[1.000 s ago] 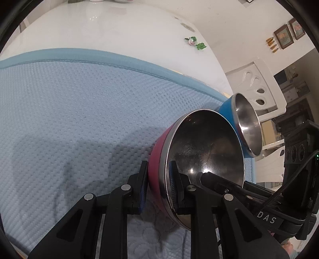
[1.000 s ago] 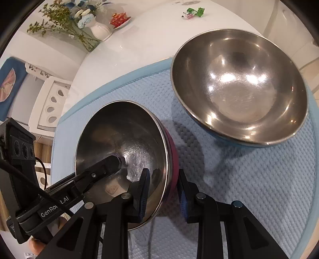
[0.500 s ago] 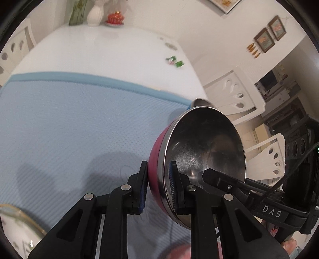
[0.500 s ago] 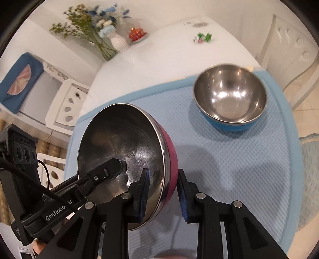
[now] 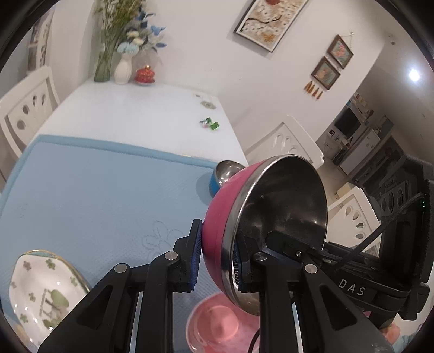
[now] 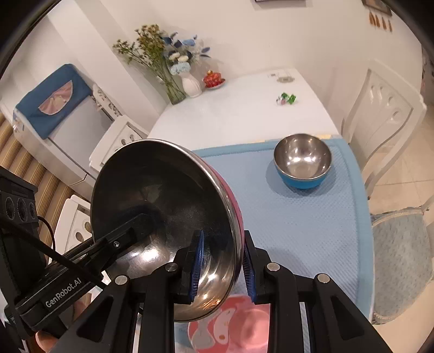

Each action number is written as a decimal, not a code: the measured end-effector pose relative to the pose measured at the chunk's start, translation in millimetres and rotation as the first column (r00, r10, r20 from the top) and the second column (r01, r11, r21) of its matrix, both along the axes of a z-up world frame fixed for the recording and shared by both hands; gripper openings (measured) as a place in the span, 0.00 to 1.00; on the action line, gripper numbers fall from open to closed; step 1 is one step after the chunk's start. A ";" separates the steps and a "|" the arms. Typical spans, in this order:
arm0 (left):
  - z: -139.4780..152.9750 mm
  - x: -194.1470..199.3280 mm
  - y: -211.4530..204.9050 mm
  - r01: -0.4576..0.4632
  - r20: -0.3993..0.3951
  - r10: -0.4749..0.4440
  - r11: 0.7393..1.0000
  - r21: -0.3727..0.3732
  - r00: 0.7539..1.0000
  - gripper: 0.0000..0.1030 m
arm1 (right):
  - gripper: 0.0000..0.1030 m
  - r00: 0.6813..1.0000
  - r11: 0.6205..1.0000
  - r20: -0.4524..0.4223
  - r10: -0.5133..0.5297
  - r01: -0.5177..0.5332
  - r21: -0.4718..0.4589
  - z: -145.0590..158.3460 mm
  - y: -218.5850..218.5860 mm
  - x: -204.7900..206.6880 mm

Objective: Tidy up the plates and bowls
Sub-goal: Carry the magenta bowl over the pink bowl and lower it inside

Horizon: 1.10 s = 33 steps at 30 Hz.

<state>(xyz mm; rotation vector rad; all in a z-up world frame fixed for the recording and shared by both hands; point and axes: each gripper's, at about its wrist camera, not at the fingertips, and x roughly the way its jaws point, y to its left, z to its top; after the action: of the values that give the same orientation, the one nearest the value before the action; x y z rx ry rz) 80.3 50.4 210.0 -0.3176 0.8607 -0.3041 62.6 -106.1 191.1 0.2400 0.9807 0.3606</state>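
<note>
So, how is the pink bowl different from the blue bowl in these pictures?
The pink bowl is held up above the mat, tilted on its side; the blue bowl stands upright on the light blue mat. Both grippers, left and right, clamp the pink bowl's rim; nothing touches the blue bowl. Both bowls have a shiny steel inside.

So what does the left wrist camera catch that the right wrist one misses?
Only the left wrist view shows the flower-patterned plate at the mat's near corner and the framed pictures on the wall.

Only the right wrist view shows the blue-covered appliance and the cushioned chair seat.

Both show the pink bowl, gripped on its rim by the left tool and the right tool, plus the blue bowl, blue mat and flower vase.
</note>
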 end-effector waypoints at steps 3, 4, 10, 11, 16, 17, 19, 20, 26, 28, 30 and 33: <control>5.5 -11.4 -5.0 -0.011 0.014 0.010 1.000 0.015 1.000 0.16 | 0.25 1.000 1.000 0.012 0.003 -0.003 -0.013 9.5 -1.4 -14.6; 5.7 -16.6 -7.2 -0.016 0.011 0.016 1.000 0.016 1.000 0.16 | 0.25 1.000 1.000 0.001 0.005 -0.005 -0.023 10.2 -1.5 -18.1; -11.4 -42.8 -12.9 -0.036 -0.050 0.036 0.999 0.000 0.998 0.16 | 0.25 0.994 0.999 -0.113 0.004 -0.009 -0.046 -11.8 -7.7 -40.7; -17.9 -43.9 -12.6 -0.040 -0.074 0.039 0.999 -0.013 0.997 0.17 | 0.25 0.991 0.999 -0.132 0.002 -0.009 -0.051 -17.7 -8.6 -42.2; -41.6 -55.4 -14.6 -0.060 -0.168 0.050 0.997 -0.050 0.984 0.16 | 0.25 0.975 0.998 -0.224 -0.002 -0.012 -0.058 -41.9 -15.5 -48.0; -45.3 -57.4 -16.1 -0.062 -0.185 0.051 0.997 -0.053 0.981 0.16 | 0.25 0.971 0.998 -0.241 -0.002 -0.012 -0.060 -46.0 -17.0 -49.0; -50.7 -62.4 -19.1 -0.061 -0.206 0.048 0.997 -0.055 0.977 0.16 | 0.25 0.967 0.998 -0.256 -0.003 -0.014 -0.063 -50.5 -19.5 -51.9; -53.5 -64.1 -20.5 -0.057 -0.216 0.044 0.997 -0.055 0.975 0.16 | 0.25 0.964 0.998 -0.267 -0.003 -0.015 -0.068 -54.4 -21.1 -53.6; -74.4 -75.5 -34.1 -0.041 -0.274 0.035 0.999 -0.015 0.961 0.16 | 0.25 0.946 0.998 -0.326 0.004 -0.026 -0.061 -73.4 -28.4 -61.6; -83.6 -79.7 -38.7 -0.035 -0.295 0.034 0.999 0.001 0.955 0.16 | 0.25 0.937 0.998 -0.349 0.001 -0.022 -0.058 -80.7 -30.4 -65.1; -92.7 -82.7 -43.8 -0.026 -0.319 0.031 0.999 0.019 0.947 0.16 | 0.25 0.930 0.998 -0.368 0.000 -0.022 -0.055 -87.8 -33.4 -67.5; -101.8 -85.6 -49.2 -0.017 -0.342 0.024 1.000 0.022 0.939 0.16 | 0.25 0.926 0.997 -0.378 -0.001 -0.029 -0.073 -95.0 -35.7 -71.4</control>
<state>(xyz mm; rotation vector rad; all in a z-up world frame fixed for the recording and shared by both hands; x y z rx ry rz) -5.3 1.2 108.2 -0.3675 1.2024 -0.2236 -8.8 -141.8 96.1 0.2374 1.3760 0.2934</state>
